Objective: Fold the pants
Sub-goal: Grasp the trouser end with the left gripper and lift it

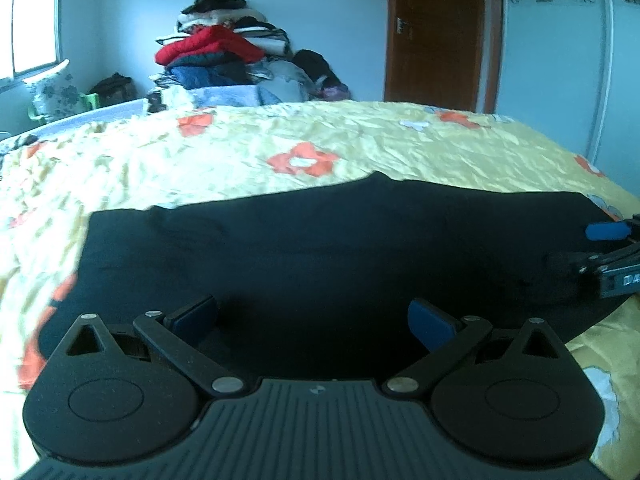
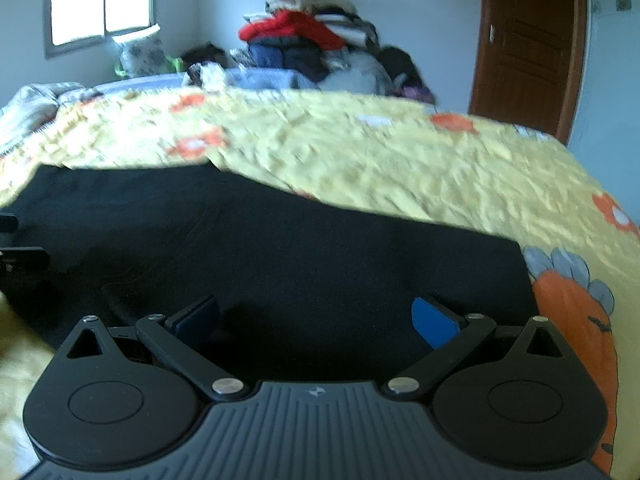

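**Both grippers released over pants**

Left gripper (image 1: 314, 320) and right gripper (image 2: 316, 320): blue-padded fingers spread wide, grasping nothing. Flat black fabric pants (image 1: 320, 240) lie beneath both, on the wrinkled yellow floral bedspread (image 1: 360, 140). Beyond: piled clothes (image 1: 224, 56), brown wooden door (image 1: 436, 32).

The left gripper (image 1: 314, 322) is held low and level, its blue-padded fingers (image 1: 432, 322) spread wide apart with nothing between them. The right gripper (image 2: 316, 320) is posed alike, equally wide. The right gripper's fingers are also seen at the left view's right edge, parted
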A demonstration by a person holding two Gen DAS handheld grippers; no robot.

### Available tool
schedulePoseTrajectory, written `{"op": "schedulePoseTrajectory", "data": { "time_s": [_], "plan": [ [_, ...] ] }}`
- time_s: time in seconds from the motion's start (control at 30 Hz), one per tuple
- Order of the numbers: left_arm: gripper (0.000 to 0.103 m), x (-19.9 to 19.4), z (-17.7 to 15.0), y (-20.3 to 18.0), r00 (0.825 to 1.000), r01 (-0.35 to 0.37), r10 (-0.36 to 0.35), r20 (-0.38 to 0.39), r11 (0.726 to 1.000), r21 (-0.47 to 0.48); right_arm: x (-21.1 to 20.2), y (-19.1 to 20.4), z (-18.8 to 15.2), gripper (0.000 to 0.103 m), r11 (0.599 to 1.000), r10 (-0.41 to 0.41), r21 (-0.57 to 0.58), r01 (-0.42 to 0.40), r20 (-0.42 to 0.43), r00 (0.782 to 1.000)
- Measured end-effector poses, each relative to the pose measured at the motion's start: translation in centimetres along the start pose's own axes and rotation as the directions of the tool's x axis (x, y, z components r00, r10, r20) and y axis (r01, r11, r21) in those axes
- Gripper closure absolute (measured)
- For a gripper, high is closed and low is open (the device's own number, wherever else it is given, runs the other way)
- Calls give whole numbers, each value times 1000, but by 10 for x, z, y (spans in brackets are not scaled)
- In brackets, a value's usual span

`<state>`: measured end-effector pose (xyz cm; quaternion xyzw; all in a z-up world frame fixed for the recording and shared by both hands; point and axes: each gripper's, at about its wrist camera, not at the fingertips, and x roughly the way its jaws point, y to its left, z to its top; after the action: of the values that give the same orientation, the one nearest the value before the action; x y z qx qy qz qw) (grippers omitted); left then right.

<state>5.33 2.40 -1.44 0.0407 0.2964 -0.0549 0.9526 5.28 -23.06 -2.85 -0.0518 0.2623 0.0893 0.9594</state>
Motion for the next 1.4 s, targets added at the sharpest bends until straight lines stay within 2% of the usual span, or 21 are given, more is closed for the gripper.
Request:
{"op": "schedulePoseTrajectory", "data": {
  "time_s": [0.1,0.23,0.43,0.53,0.63,0.77,0.9,1.0,1.13,1.2,1.3,1.4],
  "plan": [
    [0,-13,-2,22,999,-31,30,-12,999,-31,-16,28,15,0,993,73,-97,-67,65,995],
    [0,-29,-7,57,998,-44,40,-41,993,-108,-24,89,37,0,937,131,-337,-91,98,987],
    [1,-50,-11,107,994,-104,97,-46,974,-199,-10,175,46,0,832,305,-494,-252,28,952],
    [1,-57,-13,135,994,-103,91,-55,951,-290,4,214,38,0,777,313,-571,-266,-16,950],
    [1,-59,-17,162,997,-70,46,-70,915,-397,14,245,30,0,738,298,-626,-252,-32,954],
    [1,-53,-22,184,995,26,-75,-66,835,-550,32,269,19,0,712,243,-666,-223,-64,968],
    [1,-40,-23,191,976,140,-216,-34,737,-661,40,285,12,0,694,143,-718,-61,54,988],
    [1,-28,-23,191,948,215,-317,-6,655,-724,42,289,9,0,669,104,-742,33,137,985],
    [1,-6,-26,190,907,283,-420,41,532,-798,33,280,16,0,720,124,-691,60,214,969],
    [1,4,-26,190,894,295,-443,66,473,-830,29,273,22,0,752,133,-657,55,233,963],
    [1,17,-19,189,890,318,-442,109,431,-844,30,262,33,0,800,152,-600,10,218,964],
    [1,30,-11,188,893,335,-423,151,403,-852,26,246,43,0,839,207,-537,-85,172,963]
  ]
}}
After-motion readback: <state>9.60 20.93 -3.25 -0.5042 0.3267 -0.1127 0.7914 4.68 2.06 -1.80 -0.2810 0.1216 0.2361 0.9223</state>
